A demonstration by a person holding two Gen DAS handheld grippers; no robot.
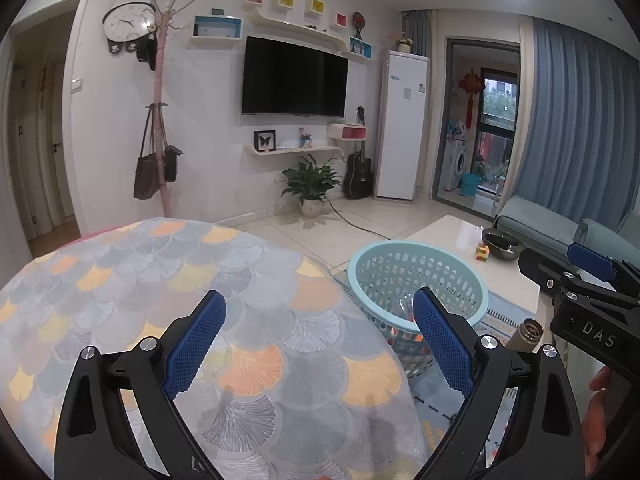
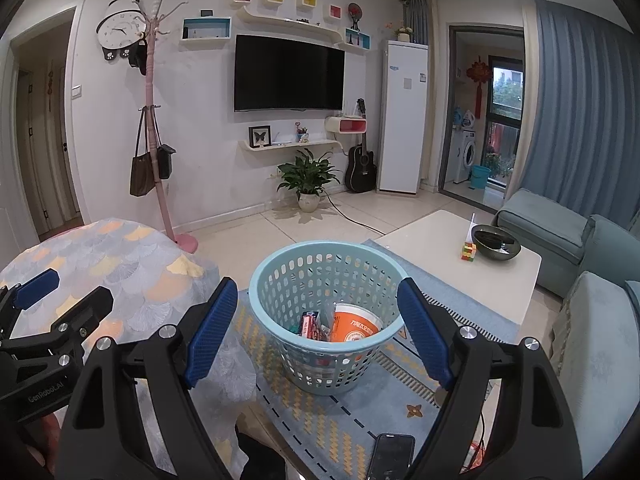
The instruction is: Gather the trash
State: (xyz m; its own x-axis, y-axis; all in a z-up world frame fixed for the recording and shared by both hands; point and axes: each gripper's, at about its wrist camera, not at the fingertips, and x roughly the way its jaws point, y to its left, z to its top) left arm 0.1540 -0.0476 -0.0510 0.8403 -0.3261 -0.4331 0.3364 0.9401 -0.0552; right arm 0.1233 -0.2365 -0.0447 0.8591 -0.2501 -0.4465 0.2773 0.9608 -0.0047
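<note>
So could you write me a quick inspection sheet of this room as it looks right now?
Surface: patterned cloth on a rounded top, nothing on it; blue rug below.
Job's things: light blue basket on the rug, holding an orange cup and wrappers.
Clutter: phone; puzzle cube and dark bowl on the white table.
Grippers: left gripper and right gripper open, empty.
Cables: black cable across the floor.
Surroundings: TV, plant, guitar.
</note>
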